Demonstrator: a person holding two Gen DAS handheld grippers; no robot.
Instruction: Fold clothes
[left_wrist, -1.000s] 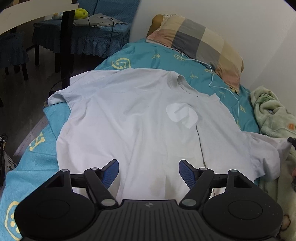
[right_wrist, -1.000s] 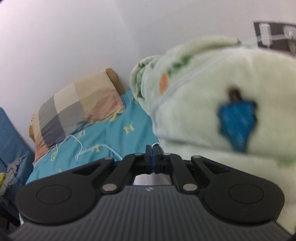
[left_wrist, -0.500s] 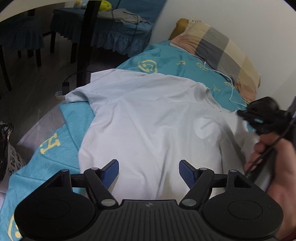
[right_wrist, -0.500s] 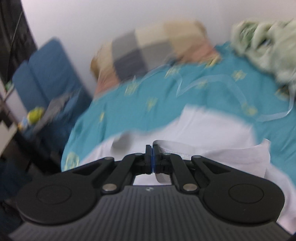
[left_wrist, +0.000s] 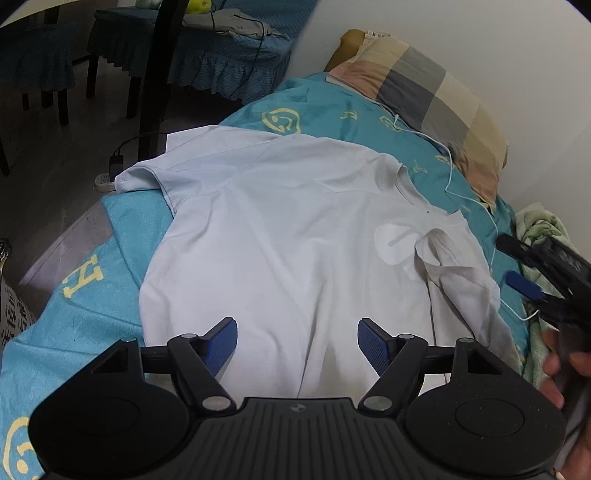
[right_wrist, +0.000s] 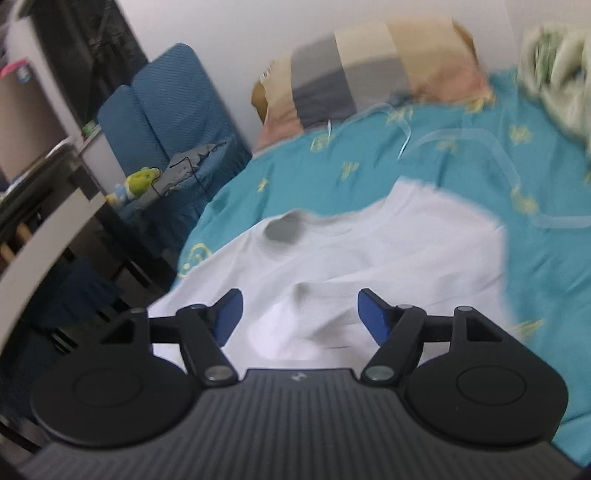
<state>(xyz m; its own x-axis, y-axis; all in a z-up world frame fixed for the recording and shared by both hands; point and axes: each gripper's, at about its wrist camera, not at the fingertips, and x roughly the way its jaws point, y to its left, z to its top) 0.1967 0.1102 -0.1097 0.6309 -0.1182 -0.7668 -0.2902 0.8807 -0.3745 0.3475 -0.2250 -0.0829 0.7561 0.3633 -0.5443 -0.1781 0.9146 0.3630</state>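
While both tongs, left and right, gape empty, the white shirt lies lengthwise toward the pillow, one sleeve folded inward nearest the right tongs.

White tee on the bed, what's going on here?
A person holding a gripper in each hand is folding a white T-shirt spread on a teal bedsheet. One sleeve lies folded in over the body; the other hangs over the bed edge. The left gripper and right gripper hover open above the shirt, holding nothing.
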